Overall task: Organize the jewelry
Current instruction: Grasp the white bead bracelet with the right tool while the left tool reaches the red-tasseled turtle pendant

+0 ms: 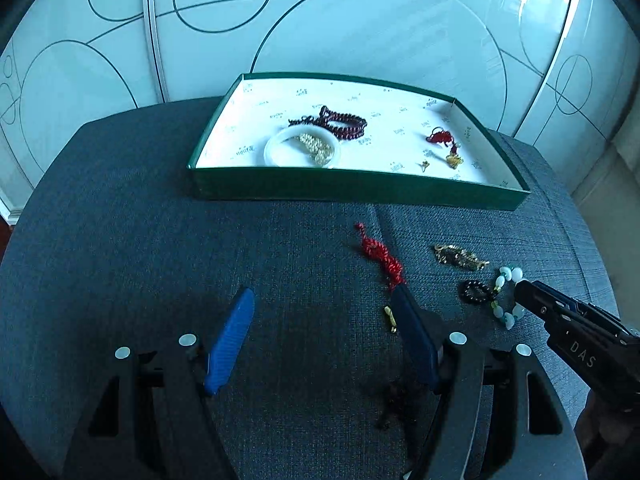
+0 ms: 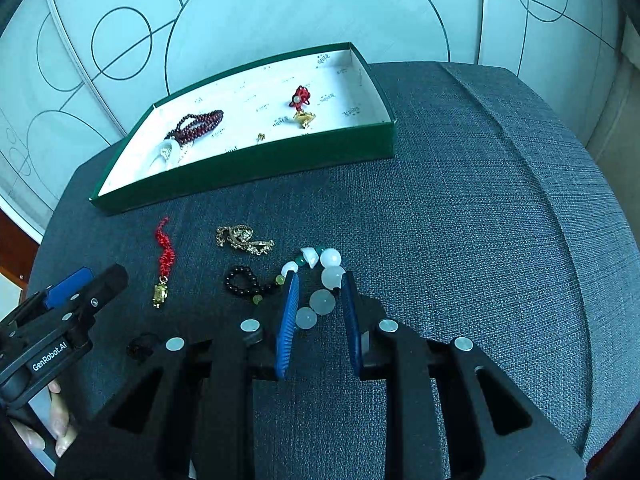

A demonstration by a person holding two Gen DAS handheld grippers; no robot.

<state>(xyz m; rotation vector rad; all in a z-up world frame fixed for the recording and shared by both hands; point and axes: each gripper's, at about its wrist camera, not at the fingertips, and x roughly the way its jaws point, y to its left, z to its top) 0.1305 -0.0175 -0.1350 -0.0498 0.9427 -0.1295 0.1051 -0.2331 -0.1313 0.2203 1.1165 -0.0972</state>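
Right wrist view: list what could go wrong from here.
1. The right tongs straddle only part of the pale bead bracelet; round beads may slip out.
2. The black bead ring lies against that bracelet and could get dragged.
3. The green box is far; a weak hold may drop it.

Left gripper (image 2: pixel 86 280) body: "GenRobot.AI" is read in white letters along its black side.
Right gripper (image 1: pixel 524 290) body: "DAS" is read in pale letters.
Green box (image 1: pixel 360 192) lining: small printed marks are seen, too small to be read.
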